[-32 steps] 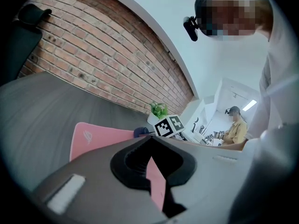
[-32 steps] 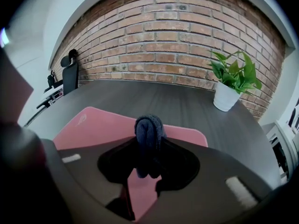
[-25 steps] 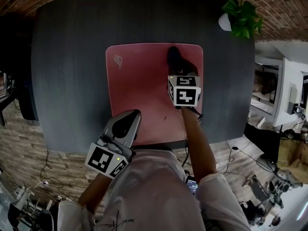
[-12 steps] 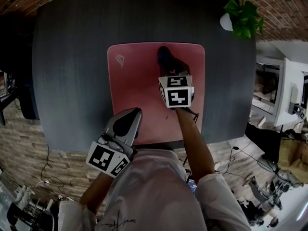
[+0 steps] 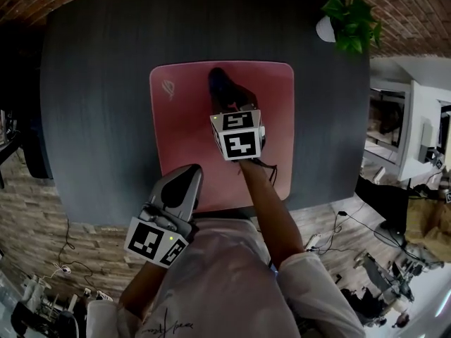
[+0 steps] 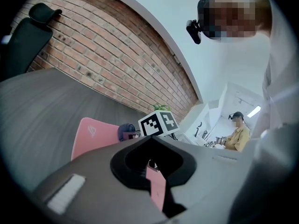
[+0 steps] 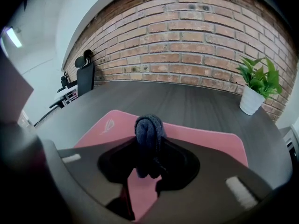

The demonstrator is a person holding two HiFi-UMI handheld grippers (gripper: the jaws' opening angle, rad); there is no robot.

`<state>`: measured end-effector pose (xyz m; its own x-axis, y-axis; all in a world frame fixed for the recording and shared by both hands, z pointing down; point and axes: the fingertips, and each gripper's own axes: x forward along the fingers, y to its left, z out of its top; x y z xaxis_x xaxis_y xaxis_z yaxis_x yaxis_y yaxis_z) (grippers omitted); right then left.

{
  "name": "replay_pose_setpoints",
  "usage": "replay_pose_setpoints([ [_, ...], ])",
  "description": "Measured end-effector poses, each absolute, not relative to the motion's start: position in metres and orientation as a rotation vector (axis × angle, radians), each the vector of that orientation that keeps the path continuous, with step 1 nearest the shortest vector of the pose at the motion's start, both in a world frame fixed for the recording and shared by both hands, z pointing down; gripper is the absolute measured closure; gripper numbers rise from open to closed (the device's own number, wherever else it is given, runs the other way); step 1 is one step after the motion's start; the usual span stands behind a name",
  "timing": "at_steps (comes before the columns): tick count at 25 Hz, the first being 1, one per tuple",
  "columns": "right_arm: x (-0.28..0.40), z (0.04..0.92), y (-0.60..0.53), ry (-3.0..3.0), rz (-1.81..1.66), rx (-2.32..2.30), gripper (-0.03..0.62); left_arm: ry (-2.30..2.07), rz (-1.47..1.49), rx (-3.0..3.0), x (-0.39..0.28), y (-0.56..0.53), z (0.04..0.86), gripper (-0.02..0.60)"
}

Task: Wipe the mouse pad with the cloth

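Brick-walled room, dark bench (image 5: 99,83): the pad (image 5: 176,132) is lying centred, long axis running left-right. With jaws clamping the cloth (image 5: 217,82), the right gripper (image 5: 223,98) is pressing it near the pad's far edge, so most of the pad is lying nearer the person. At the pad's near-left corner, the left gripper (image 5: 187,174) is waiting with jaws together, gripping nothing.

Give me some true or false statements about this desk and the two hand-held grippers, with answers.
1. The right hand-held gripper is shut on a dark blue cloth. True.
2. The cloth hangs over the table's left edge. False: it is over the pink mouse pad.
3. The left hand-held gripper holds a second cloth. False: its jaws hold nothing.
4. A potted plant stands near the table's far right corner. True.
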<state>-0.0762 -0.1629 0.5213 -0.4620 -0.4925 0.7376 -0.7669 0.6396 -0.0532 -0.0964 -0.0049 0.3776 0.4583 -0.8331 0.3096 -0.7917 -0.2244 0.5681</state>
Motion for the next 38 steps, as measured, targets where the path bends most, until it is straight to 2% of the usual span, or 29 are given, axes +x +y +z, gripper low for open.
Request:
replay_pose_setpoints([
  [15,-0.121,0.518,-0.137,-2.217,0.505,0.874,0.474,-1.381,-0.051,1.996,-0.111,0.000,0.386,0.563],
  [31,-0.175,0.522,-0.104,-2.274,0.570,0.739,0.474,-1.528,-0.019,1.943,-0.173,0.000,0.390,0.563],
  [38,-0.180,0.524,-0.084,-2.281,0.601,0.687,0.474,-1.533,-0.016,1.938,-0.172,0.003,0.390,0.563],
])
